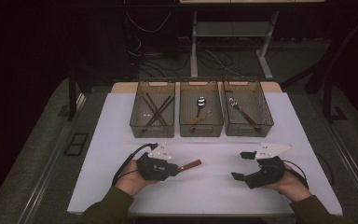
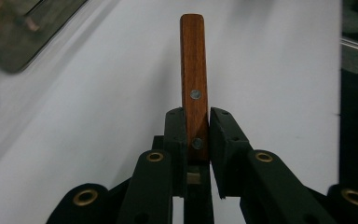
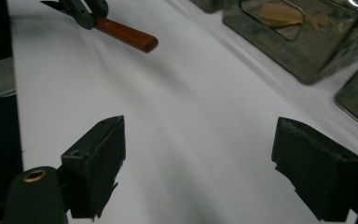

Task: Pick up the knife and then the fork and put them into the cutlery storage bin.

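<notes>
left hand-held gripper (image 1: 179,169) clamped on wooden handle (image 2: 193,79), just above the table (image 1: 214,186); right hand-held gripper (image 1: 242,165) wide, empty.
best carried level toward the bins (image 1: 201,114), grip kept firm near the rivets, handle end clear of the rims.

The wooden handle (image 2: 194,84) had its lower end hidden between the jaws of the left gripper (image 2: 197,135), so the utensil's working end could not be told. In the right gripper view the three bins (image 3: 303,42) were blurred and cut off at the top and right edges, their contents unclear
</notes>
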`<state>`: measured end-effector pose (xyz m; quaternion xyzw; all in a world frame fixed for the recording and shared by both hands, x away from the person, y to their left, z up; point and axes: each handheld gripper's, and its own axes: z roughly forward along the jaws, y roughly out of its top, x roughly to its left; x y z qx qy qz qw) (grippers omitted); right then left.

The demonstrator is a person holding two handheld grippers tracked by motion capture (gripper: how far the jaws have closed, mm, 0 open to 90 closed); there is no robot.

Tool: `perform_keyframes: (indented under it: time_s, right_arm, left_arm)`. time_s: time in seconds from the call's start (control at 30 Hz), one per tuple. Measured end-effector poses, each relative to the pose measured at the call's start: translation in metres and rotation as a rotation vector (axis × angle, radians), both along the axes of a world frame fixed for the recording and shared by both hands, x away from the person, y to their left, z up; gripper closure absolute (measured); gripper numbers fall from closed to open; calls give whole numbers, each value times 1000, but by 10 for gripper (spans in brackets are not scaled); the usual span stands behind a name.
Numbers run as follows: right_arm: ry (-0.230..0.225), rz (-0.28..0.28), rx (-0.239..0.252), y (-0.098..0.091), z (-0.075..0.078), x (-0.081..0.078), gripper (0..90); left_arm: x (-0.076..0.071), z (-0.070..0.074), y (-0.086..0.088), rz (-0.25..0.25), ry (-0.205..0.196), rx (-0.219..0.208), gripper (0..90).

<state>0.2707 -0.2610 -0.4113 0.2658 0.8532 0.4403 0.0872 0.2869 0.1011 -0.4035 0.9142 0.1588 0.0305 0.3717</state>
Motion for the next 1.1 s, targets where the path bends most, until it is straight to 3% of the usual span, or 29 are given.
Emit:
perform_keyframes:
  time_s: [0.13,0.23,0.4,0.5,0.63,0.7,0.77,0.87,0.97,1.1]
  right_arm:
    - [-7,70,-29,6,10,2,147]
    - [13,131,-37,14,15,4,147]
    - [34,229,-107,34,21,7,147]
    - [20,296,-168,47,22,11,148]
    - [36,363,-217,64,21,11,161]
    - [32,400,-242,70,18,13,212]
    - [62,428,-251,76,15,12,269]
    - [94,477,-263,82,12,13,387]
    - [112,495,-262,86,10,12,540]
    - [122,505,-259,89,9,12,641]
  left_arm:
    - [2,6,-13,-62,-9,10,767]
    - [2,9,-24,-107,-10,17,767]
    - [-1,14,-44,-199,-22,29,766]
    - [-2,17,-56,-261,-34,54,766]
    - [-3,20,-67,-310,-50,62,766]
    - [-4,21,-72,-330,-52,64,766]
    - [-7,22,-76,-334,-44,69,766]
    - [-7,23,-81,-369,-72,87,766]
    - [-8,22,-83,-376,-67,88,766]
    - [-8,22,-84,-376,-67,88,766]
